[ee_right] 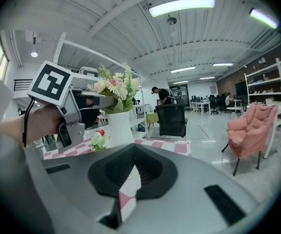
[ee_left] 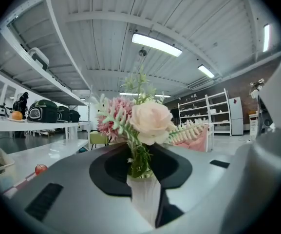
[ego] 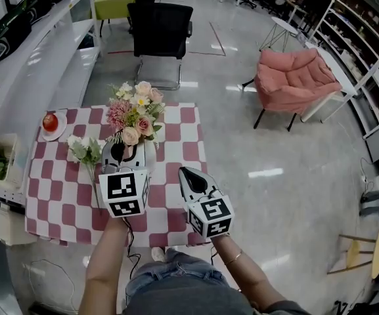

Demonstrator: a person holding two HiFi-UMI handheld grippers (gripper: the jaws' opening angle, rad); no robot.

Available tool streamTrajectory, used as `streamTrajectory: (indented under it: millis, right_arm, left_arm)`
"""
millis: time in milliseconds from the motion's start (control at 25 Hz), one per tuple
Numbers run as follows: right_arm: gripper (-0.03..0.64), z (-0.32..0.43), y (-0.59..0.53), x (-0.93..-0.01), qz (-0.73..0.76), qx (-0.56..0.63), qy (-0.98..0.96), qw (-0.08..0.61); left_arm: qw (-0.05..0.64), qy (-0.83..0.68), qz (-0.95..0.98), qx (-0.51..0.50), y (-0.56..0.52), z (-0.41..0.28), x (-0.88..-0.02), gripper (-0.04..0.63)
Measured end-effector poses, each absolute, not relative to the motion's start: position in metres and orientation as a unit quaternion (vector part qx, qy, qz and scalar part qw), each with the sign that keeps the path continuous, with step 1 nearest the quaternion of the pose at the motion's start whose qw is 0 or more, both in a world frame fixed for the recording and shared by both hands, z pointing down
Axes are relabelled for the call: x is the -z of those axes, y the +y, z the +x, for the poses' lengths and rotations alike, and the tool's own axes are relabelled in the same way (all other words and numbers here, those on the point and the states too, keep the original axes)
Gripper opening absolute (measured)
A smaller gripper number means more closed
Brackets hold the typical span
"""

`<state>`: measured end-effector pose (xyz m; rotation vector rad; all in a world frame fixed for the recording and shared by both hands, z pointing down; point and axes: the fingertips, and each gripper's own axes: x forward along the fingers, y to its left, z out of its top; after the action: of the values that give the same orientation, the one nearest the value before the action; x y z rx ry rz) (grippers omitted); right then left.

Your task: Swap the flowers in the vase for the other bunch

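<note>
Early in the swap, judging by how things lie. Looking down on a desk (ego: 176, 195) under a red-and-white checked cloth. Near its middle: the pink bouquet (ego: 136, 113), seated in the white vase (ee_right: 120, 128) and not lifted out. Gripping that bouquet: the left gripper (ego: 120, 152), held level, jaws drawn in around the stems just above the vase rim. Seemingly pressing on them, though hard to confirm from so close a view. To the right, over the near part of the desk: the right gripper (ego: 182, 172), jaws together at the tips, holding nothing, with only checked cloth behind them, beside the vase and clear of it. Just left of the vase: the other bunch (ego: 84, 151), white blooms with green leaves, flat on the cloth, untouched by either gripper.

Done so far, at most: a hold on the flowers to be removed. Left to do: draw the pink bouquet up and out of the vase, lay it on the desk, pick up the white bunch by its stems, and stand it in the vase. Worth steadying the vase during the pull, perhaps with the right gripper, to avoid tipping it.
</note>
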<state>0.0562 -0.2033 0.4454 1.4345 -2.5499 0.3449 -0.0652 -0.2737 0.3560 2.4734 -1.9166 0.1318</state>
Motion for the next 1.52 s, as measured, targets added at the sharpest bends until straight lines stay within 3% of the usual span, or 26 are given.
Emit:
streamTrajectory:
  millis: [440,1520]
  right_arm:
    - [0.009,0.057,-0.200,-0.443,0.483,-0.111,-0.863,0.098]
    - [0.009,0.060,-0.205,-0.430,0.476,-0.105,-0.869,0.085]
  left_arm:
    - [-0.024,-0.617,0.786,-0.042,-0.269,-0.061,-0.347,0.063]
    - [-0.070,-0.618,0.783,0.012,-0.268,-0.057,-0.281,0.054]
